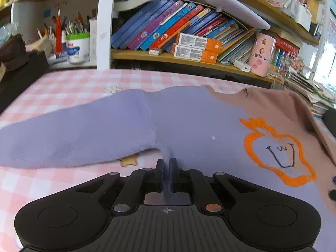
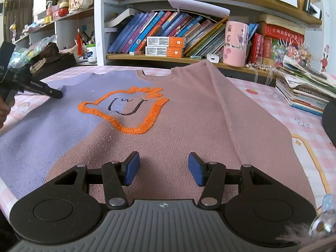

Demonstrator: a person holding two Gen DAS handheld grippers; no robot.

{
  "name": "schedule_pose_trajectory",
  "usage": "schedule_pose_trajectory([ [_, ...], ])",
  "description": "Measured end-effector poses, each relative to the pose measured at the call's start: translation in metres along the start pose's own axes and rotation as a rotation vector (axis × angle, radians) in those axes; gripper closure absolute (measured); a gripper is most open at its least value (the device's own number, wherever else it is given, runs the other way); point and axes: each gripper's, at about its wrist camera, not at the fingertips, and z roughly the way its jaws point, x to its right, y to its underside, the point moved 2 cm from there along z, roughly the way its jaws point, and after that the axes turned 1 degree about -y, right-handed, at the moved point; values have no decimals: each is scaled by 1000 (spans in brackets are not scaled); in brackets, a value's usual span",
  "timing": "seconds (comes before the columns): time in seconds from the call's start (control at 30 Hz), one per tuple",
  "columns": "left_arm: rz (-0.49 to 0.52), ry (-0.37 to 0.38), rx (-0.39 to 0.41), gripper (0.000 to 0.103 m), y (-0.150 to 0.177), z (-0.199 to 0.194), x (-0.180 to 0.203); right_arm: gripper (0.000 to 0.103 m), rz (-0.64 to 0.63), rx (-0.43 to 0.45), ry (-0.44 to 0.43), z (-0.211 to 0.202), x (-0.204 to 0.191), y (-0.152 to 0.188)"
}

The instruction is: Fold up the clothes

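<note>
A purple and dusty-pink sweater (image 2: 168, 113) with an orange outlined face (image 2: 126, 109) lies flat on the pink checked tablecloth (image 2: 294, 115). My left gripper (image 1: 167, 166) is shut on a pinch of the purple fabric at the armpit, beside the purple sleeve (image 1: 69, 134) that stretches out to the left. The sweater's body (image 1: 210, 130) fills the right of the left wrist view. My right gripper (image 2: 163, 168) is open and empty, low over the pink lower half of the sweater. The left gripper (image 2: 48, 91) also shows in the right wrist view at the sweater's left edge.
A bookshelf with leaning books (image 2: 168, 33), orange boxes (image 2: 166, 47) and a pink cup (image 2: 235, 42) stands right behind the table. A stack of magazines (image 2: 304, 92) lies at the right. A dark box (image 2: 52, 63) and pen holders (image 1: 77, 46) stand at the left.
</note>
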Motion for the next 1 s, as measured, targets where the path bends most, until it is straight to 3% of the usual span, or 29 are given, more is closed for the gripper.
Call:
schedule_pose_trajectory([
  [0.13, 11, -52, -6, 98, -6, -3, -12, 54, -43, 12, -17, -10, -5, -2],
  [0.33, -31, -73, -16, 97, -4, -5, -29, 56, -137, 10, 108, -25, 8, -3],
  [0.43, -44, -89, 16, 94, -1, -15, -27, 56, -156, -18, 163, -25, 18, 1],
  [0.53, 14, -103, 75, 94, 5, -36, -14, 61, -164, -32, 166, -26, 24, 2],
  [0.63, 109, -57, 94, 94, 16, -59, 9, 63, -187, -53, 157, -23, 27, 2],
  [0.77, 167, 13, 52, 93, 33, -69, 28, 66, -184, -82, 122, -16, 34, -2],
  [0.9, 148, 49, -13, 93, 49, -61, 30, 69, -181, -133, 114, -13, 46, -11],
  [1.0, 106, 65, 1, 92, 54, -62, 24, 70, -213, -174, 141, -15, 51, -11],
])
